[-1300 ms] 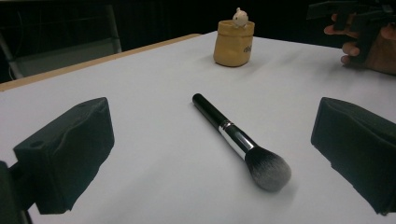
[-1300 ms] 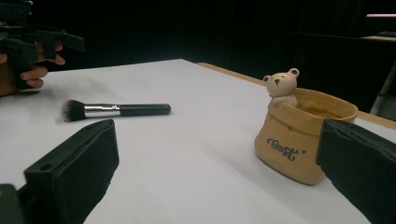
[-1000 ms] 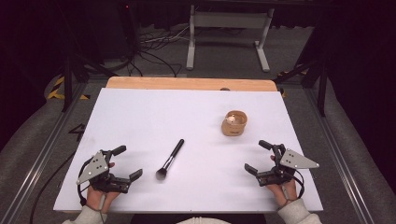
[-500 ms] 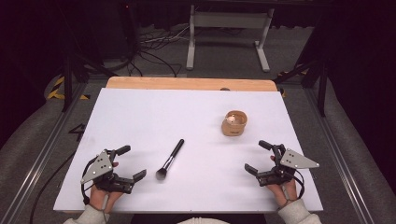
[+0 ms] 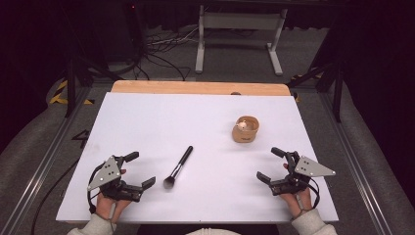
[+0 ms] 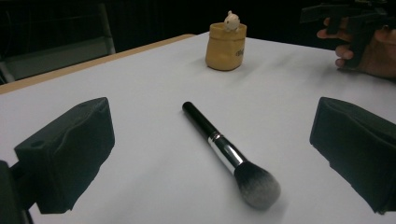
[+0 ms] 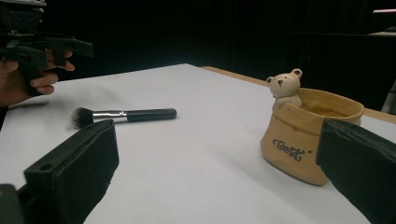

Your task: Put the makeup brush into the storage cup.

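Tan bear cup [image 5: 245, 129] upright — contents unclear; brush [image 5: 178, 167] lies apart.

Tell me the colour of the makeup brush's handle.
Black, with a silver ferrule before the dark bristles; the makeup brush shows best in the left gripper view.

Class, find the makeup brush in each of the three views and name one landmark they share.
High view: makeup brush lies left of centre.
Left gripper view: centre, bristles nearest the camera.
Right gripper view: left of centre, lying sideways.
Shared landmark: the tan bear pot.
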